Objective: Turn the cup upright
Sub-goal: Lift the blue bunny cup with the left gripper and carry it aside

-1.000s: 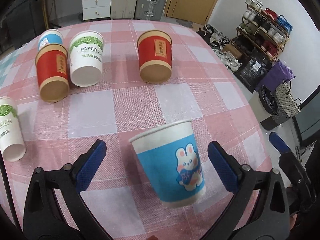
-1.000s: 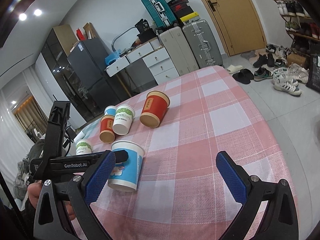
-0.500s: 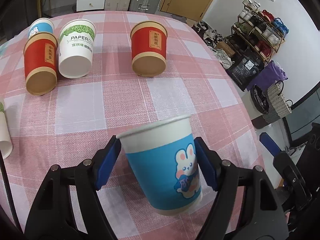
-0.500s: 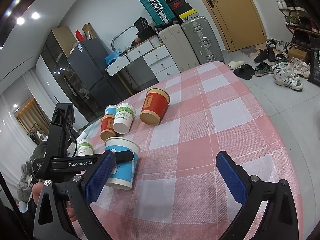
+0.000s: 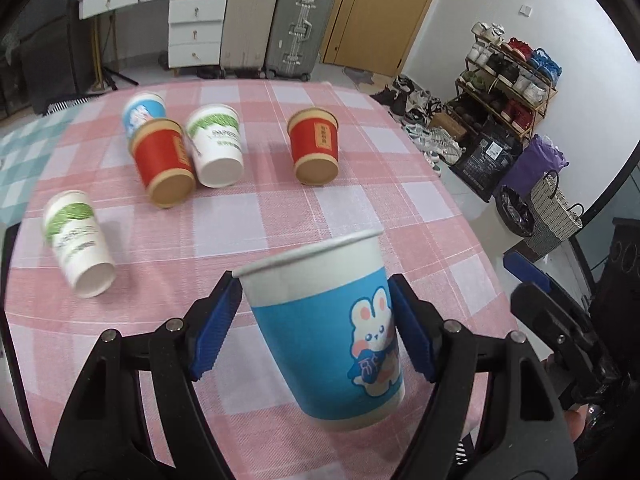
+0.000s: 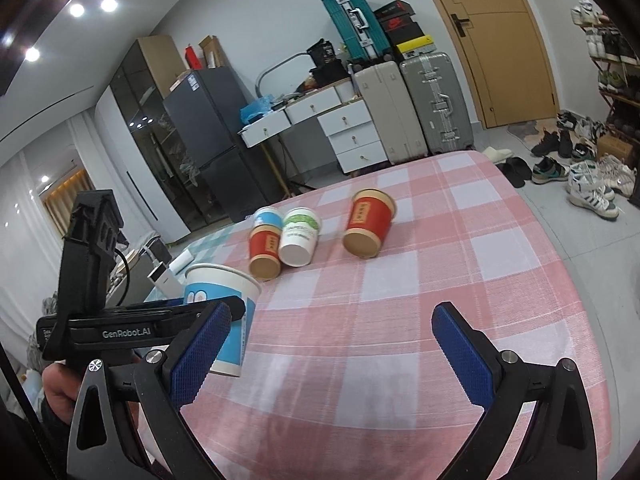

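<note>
Jaws of the left gripper [image 5: 316,322] were pinching the blue cup [image 5: 332,328] by its side wall, one pad on each flank, where a second before they had stood spread with the cup loose between them. Half a second before, the pads had only just met the paper; now the cup hung clear of the desk [image 5: 256,216], rim upward and tipped slightly away from the camera, its base showing below the jaws in the left wrist view. The far cups had also slid lower and smaller in that view (a sign the gripper had risen and levelled out).

Jaws of the right gripper [image 6: 332,344] were spread wide and held nothing, as they had a second earlier; the blue cup sat just left of them in the right wrist view.

Judging by this, the grasp was won and the turn to upright looked nearly complete; what remained was to set the base flat on the desk below the jaws and release. The thin paper wall could dent under a hard squeeze, and a tilted landing might tip it.

Ahead of the left jaws lay two red cups [image 5: 164,168] [image 5: 314,148], two white-and-green cups [image 5: 218,146] [image 5: 78,248] and another blue one [image 5: 142,108], most on their sides.
</note>
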